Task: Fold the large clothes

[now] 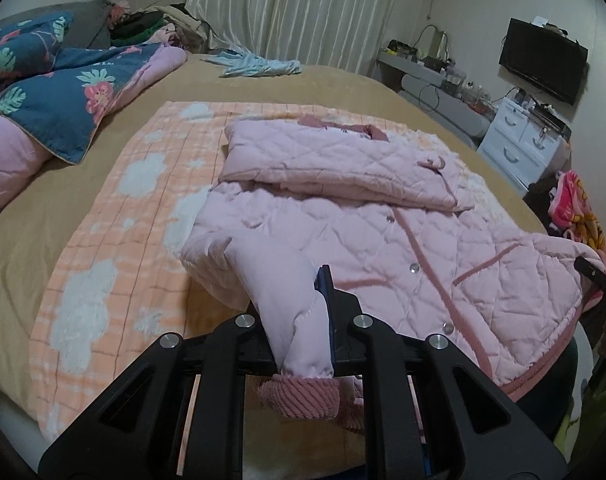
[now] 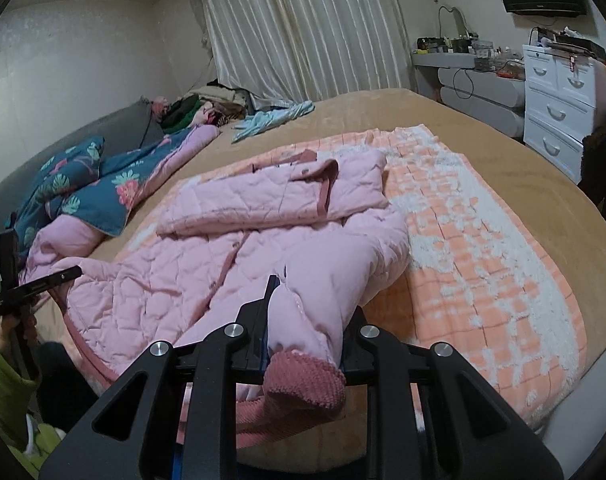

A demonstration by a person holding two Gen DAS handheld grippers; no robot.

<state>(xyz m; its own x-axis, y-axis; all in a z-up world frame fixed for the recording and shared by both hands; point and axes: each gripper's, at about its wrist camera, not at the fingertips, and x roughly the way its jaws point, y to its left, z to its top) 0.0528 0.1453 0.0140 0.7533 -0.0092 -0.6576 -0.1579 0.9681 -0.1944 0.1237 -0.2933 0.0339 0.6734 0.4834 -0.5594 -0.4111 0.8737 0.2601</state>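
At the bottom of each wrist view we see our matte black plastic left gripper [image 1: 303, 312] and matching black right gripper [image 2: 307, 320], built of angular linkage arms with triangular cut-outs. Four round silver screw heads [image 1: 244, 321] cap the pivots on each. A thin blue pad lines one finger [image 1: 323, 280]. At the lower left, our lime-green fleece sleeve [image 2: 3, 392] shows, with bare skin above.

One pink quilted jacket [image 1: 363, 216], one checked blanket [image 1: 143, 184], one floral duvet [image 1: 55, 92] and two grippers, left [image 1: 303, 320] and right [image 2: 307, 320], are counted.
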